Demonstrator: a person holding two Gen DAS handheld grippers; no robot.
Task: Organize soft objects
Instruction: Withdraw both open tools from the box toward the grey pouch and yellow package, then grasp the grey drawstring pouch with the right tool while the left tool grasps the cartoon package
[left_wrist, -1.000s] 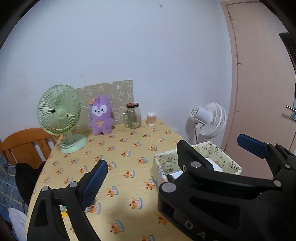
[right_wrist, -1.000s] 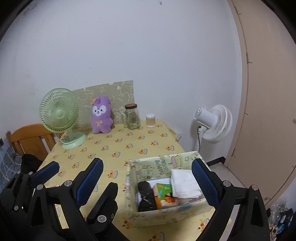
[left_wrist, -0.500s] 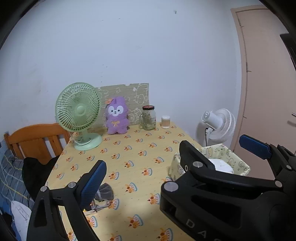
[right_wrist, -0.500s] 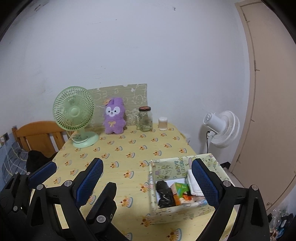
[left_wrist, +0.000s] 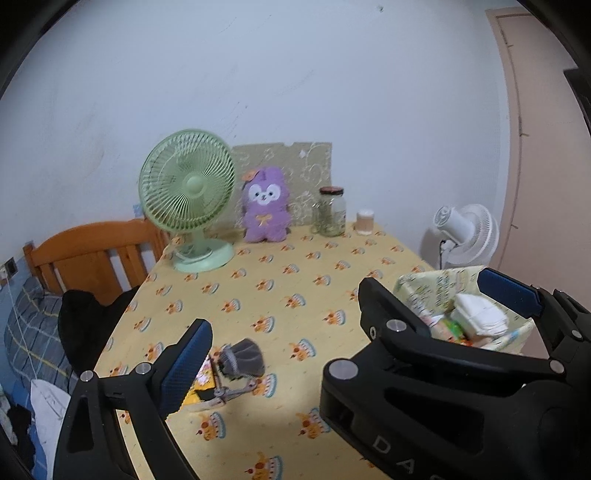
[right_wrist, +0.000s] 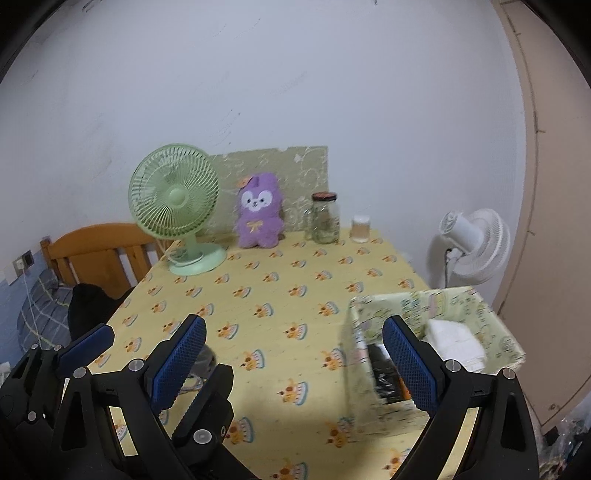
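Now the view has pulled back and up from the table, and that uncovers something I could not see a second ago: a small grey drawstring pouch lying on the yellow tablecloth, just beside the left gripper's near finger, with a yellow-and-orange packet touching it on the near side. A second back the left wrist view showed only bare cloth there; half a second back the pouch was barely peeking out.

Both claws are spread wide and carry nothing. The right gripper hangs with its far finger over the patterned fabric bin at the table's right edge. Inside that bin I can see folded white cloths and a dark rolled item; the rest is smeared by motion, so I won't swear to what it is.

My read is that the bin holds what is already sorted, and the grey pouch is the next soft thing to collect, falling to the left claw. The purple plush sits upright at the back against the wall, between the green desk fan and the glass jar, well apart from both claws. Compared with the earlier frames, fan, plush and jar sit lower and further off in both views.
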